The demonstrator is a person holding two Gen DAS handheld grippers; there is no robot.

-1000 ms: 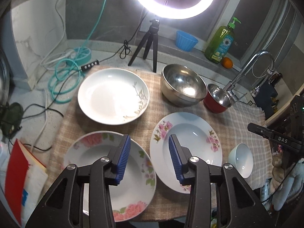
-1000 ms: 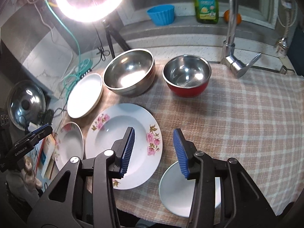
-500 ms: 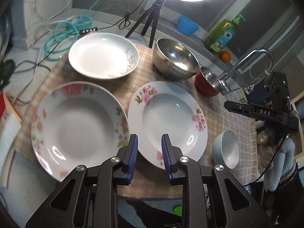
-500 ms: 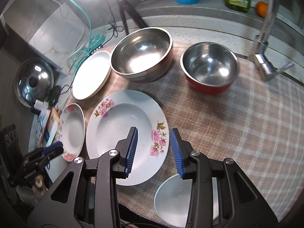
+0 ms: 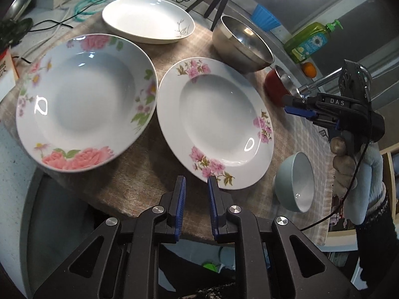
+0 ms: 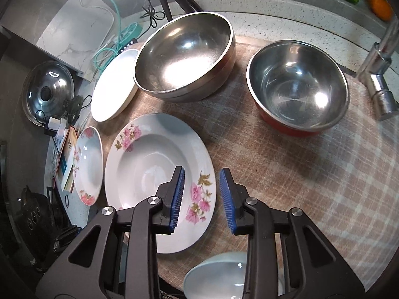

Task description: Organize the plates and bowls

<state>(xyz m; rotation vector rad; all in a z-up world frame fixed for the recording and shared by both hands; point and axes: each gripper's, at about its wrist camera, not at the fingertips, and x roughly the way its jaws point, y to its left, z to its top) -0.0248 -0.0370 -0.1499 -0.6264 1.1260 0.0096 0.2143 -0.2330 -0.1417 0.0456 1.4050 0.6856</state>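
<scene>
Both grippers come in low over the front edge of the checked cloth [image 6: 311, 174], and neither holds anything yet. The left gripper [image 5: 195, 191] has its jaws closing with only cloth showing between them, just beside the near rim of the middle floral plate [image 5: 214, 122]. The right gripper [image 6: 202, 194] is also closing, its blue pads astride that plate's right rim without pressing on it. To lift this plate well, one pad should slide under the rim and the other sit on top before clamping; it likely goes onto the rose plate [image 5: 82, 99] at the cloth's left edge. That plate overhangs the front edge, so it should be set down gently. The pale bowl [image 5: 296, 182] sits at the front right corner, near the right gripper; the steel bowl [image 6: 184, 54] and red bowl [image 6: 298, 87] line the back edge, leaving open cloth on the right.
</scene>
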